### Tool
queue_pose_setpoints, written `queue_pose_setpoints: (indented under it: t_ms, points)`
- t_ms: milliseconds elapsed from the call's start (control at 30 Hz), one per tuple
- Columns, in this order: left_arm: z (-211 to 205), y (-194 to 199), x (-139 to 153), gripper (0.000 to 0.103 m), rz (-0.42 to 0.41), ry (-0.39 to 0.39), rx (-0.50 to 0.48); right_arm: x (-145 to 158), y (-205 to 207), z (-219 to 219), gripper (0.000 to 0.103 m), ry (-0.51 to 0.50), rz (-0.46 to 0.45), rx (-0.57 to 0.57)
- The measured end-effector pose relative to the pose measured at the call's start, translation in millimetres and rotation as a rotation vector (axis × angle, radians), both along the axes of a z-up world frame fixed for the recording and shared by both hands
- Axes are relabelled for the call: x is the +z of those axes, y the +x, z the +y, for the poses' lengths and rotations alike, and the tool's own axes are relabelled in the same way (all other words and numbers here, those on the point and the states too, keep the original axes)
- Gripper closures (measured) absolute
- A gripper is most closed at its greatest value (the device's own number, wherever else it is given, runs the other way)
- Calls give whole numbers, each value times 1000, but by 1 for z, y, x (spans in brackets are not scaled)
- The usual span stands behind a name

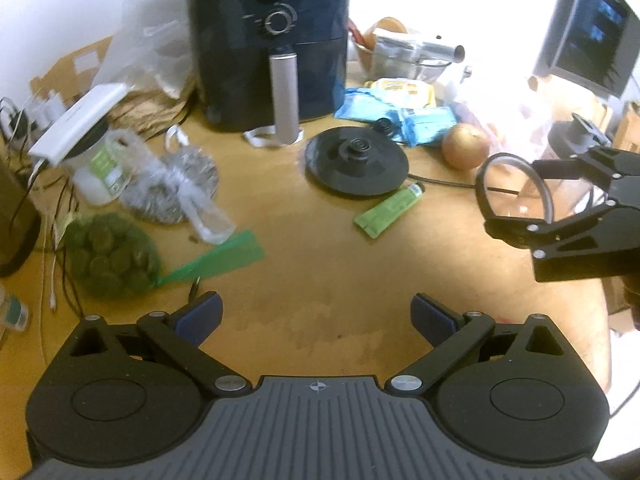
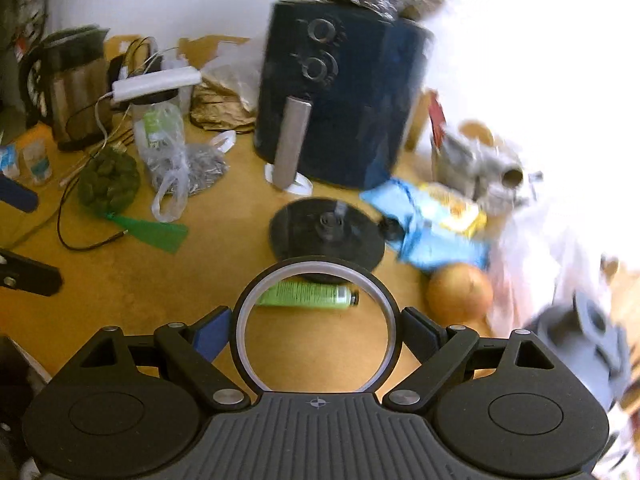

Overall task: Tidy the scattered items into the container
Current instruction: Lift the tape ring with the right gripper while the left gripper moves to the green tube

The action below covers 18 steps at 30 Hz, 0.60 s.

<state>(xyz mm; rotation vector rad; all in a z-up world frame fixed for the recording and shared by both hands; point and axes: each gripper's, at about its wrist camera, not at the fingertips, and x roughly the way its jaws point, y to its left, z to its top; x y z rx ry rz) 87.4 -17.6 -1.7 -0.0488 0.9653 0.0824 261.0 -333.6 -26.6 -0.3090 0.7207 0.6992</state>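
My right gripper [image 2: 316,330] is shut on a black ring lid [image 2: 316,268] with a pale inner seal, held above the wooden table; it also shows in the left wrist view [image 1: 516,188], with the right gripper [image 1: 508,224] at the right. My left gripper [image 1: 316,314] is open and empty over bare table. A green tube [image 1: 390,210] [image 2: 308,295] lies ahead, next to a black kettle base [image 1: 356,160] [image 2: 326,236]. An onion [image 1: 466,146] [image 2: 460,294] sits to the right. A green net bag [image 1: 110,258] [image 2: 108,178] lies left.
A dark air fryer [image 1: 268,40] [image 2: 336,92] stands at the back. Blue and yellow packets [image 1: 400,110] [image 2: 436,220], a bag of steel scourers [image 1: 172,186], a jar [image 1: 100,168], a kettle [image 2: 78,92], cables and a monitor [image 1: 592,36] crowd the table edges.
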Motion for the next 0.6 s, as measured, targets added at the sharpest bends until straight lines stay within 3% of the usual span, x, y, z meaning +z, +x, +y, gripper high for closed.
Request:
queue_pose_setpoints:
  t_ms: [233,600]
  points:
    - [-15,23,-8,1,-20,44,-116,4,-6,-27,12,53,17,-53]
    - [-30,60,-23,1,-36,44,-235,-6,-17,-66,12,94,104,-127]
